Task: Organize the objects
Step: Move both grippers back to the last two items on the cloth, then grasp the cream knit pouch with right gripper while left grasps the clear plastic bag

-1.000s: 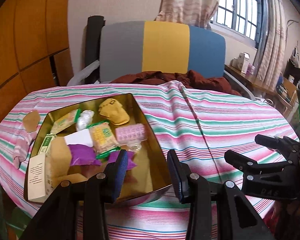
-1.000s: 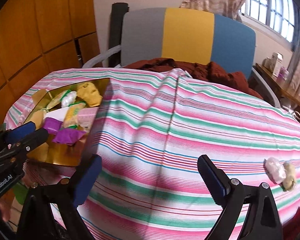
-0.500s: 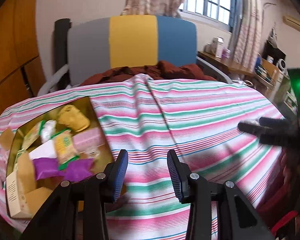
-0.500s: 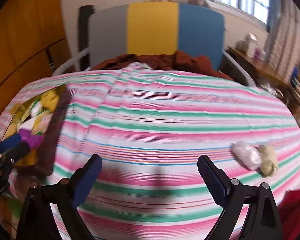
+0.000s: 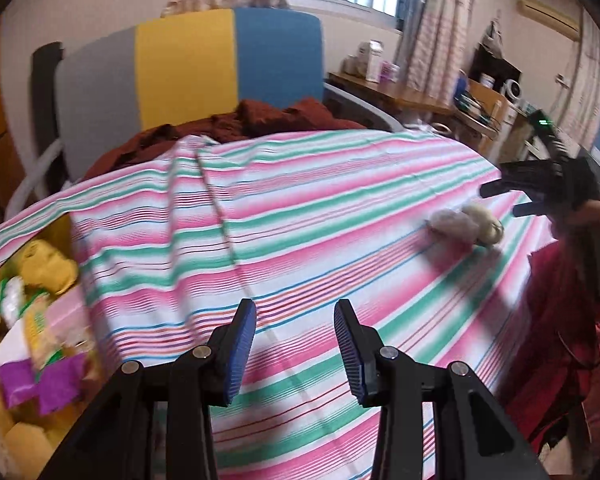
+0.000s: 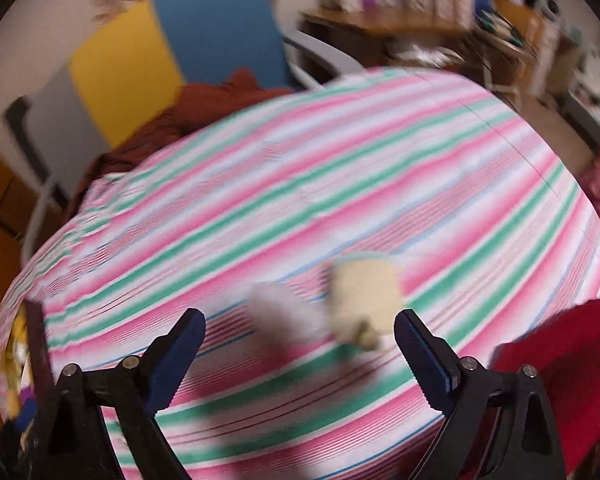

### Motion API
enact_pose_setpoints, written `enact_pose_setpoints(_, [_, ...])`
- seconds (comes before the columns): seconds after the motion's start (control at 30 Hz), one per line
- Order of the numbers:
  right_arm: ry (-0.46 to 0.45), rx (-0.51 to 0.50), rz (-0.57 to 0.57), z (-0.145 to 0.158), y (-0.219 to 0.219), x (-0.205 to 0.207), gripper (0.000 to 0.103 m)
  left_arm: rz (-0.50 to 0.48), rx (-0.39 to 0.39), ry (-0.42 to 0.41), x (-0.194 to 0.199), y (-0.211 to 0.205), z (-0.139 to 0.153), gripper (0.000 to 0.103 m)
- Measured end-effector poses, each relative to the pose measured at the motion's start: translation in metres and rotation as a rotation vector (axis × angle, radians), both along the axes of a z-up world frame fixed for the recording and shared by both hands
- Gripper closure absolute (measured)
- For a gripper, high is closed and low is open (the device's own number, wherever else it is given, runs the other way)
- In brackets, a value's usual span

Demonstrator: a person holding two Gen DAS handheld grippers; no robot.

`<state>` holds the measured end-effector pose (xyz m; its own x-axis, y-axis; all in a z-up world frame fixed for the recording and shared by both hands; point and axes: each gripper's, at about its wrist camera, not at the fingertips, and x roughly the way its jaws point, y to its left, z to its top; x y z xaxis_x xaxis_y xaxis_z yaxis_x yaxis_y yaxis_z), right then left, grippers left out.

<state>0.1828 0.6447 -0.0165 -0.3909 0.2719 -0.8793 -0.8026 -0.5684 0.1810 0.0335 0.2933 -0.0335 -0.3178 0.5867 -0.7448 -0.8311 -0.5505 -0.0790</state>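
Striped cloth (image 6: 300, 184), no legible writing; left gripper (image 5: 295, 346) part-spread and empty, right gripper (image 6: 300, 344) closing, empty.

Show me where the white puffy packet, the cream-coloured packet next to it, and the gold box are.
white puffy packet (image 5: 450, 222), left wrist view, middle of the packet
cream-coloured packet (image 5: 482, 220), left wrist view, its upper body
gold box (image 5: 58, 228), left wrist view, inner far wall

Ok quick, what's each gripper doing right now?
Left gripper: partly open, holding nothing.
Right gripper: wide, jaws closing, nothing gripped yet.
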Motion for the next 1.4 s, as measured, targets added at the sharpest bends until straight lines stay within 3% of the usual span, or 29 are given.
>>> enact_pose_setpoints(0.13, [-0.054, -0.094, -0.061, -0.028, 0.034, 0.002, 0.021, -0.063, -0.017, -0.021, 0.007, 0.024, -0.006, 0.062])
enact_pose_setpoints(0.27, [-0.067, -0.184, -0.084, -0.052, 0.048, -0.001, 0.026, -0.113, -0.027, -0.064, 0.011, 0.049, -0.013, 0.062])
enact_pose_setpoints(0.37, [-0.086, -0.172, -0.102, -0.055, 0.052, -0.003, 0.049, -0.151, -0.021, -0.12, 0.011, 0.066, -0.017, 0.062])
enact_pose_setpoints(0.57, [0.029, -0.186, -0.134, -0.052, 0.053, 0.009, 0.051, -0.226, -0.006, -0.218, 0.02, 0.113, -0.023, 0.062])
enact_pose_setpoints(0.7, [0.149, -0.135, -0.168, -0.037, 0.051, 0.023, 0.051, -0.272, -0.018, -0.221, 0.032, 0.147, -0.028, 0.062])
enact_pose_setpoints(0.8, [0.214, -0.105, -0.192, -0.029, 0.049, 0.033, 0.05, -0.284, -0.006, -0.338, 0.032, 0.169, -0.036, 0.062])
enact_pose_setpoints(0.93, [0.246, -0.094, -0.188, -0.025, 0.045, 0.036, 0.05, -0.242, 0.006, -0.485, 0.03, 0.198, -0.046, 0.064])
enact_pose_setpoints(1.17, [0.314, -0.068, -0.2, -0.015, 0.049, 0.04, 0.05, -0.147, -0.005, -0.61, 0.025, 0.237, -0.062, 0.063])
enact_pose_setpoints(1.4, [0.356, -0.065, -0.206, -0.013, 0.054, 0.038, 0.05, -0.079, -0.055, -0.586, 0.024, 0.268, -0.071, 0.062])
